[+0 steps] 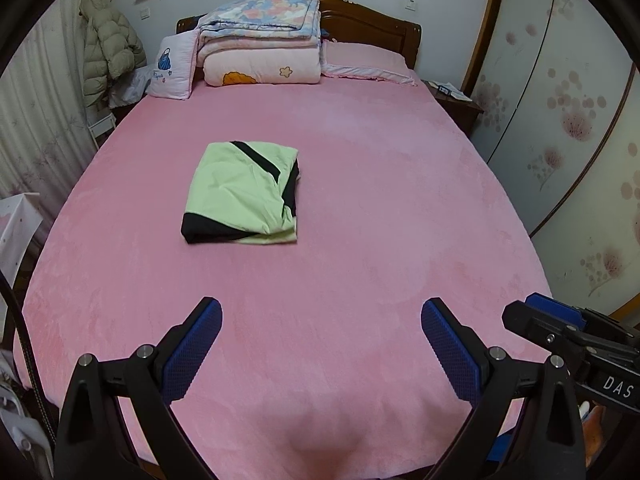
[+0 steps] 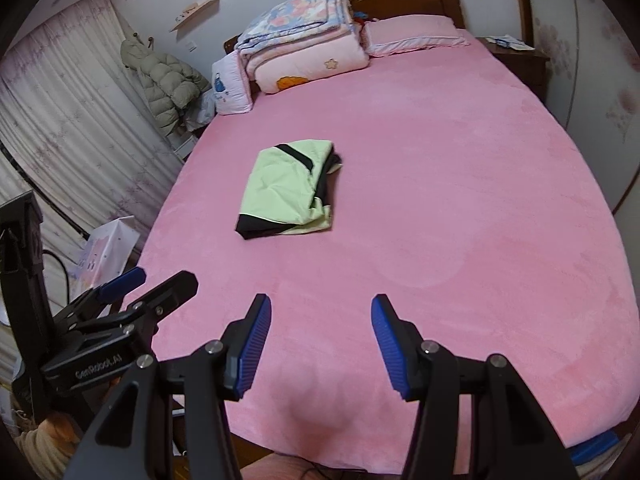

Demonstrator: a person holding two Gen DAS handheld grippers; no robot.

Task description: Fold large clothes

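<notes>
A light green garment with black stripes (image 1: 242, 194) lies folded into a compact rectangle near the middle of the pink bed (image 1: 380, 208); the right wrist view shows the garment (image 2: 290, 192) too. My left gripper (image 1: 322, 312) hangs open above the foot of the bed, well short of the garment, with nothing between its blue pads. My right gripper (image 2: 320, 312) is likewise open and holds nothing, beside the left one. Each gripper shows at the edge of the other's view: the right gripper (image 1: 560, 320) and the left gripper (image 2: 144, 284).
Folded quilts (image 1: 260, 40) and pillows (image 1: 360, 64) are stacked at the headboard. A puffy coat (image 1: 106, 48) hangs by the curtains on the left. A wooden nightstand (image 1: 456, 104) and a flowered wardrobe (image 1: 560, 120) stand on the right.
</notes>
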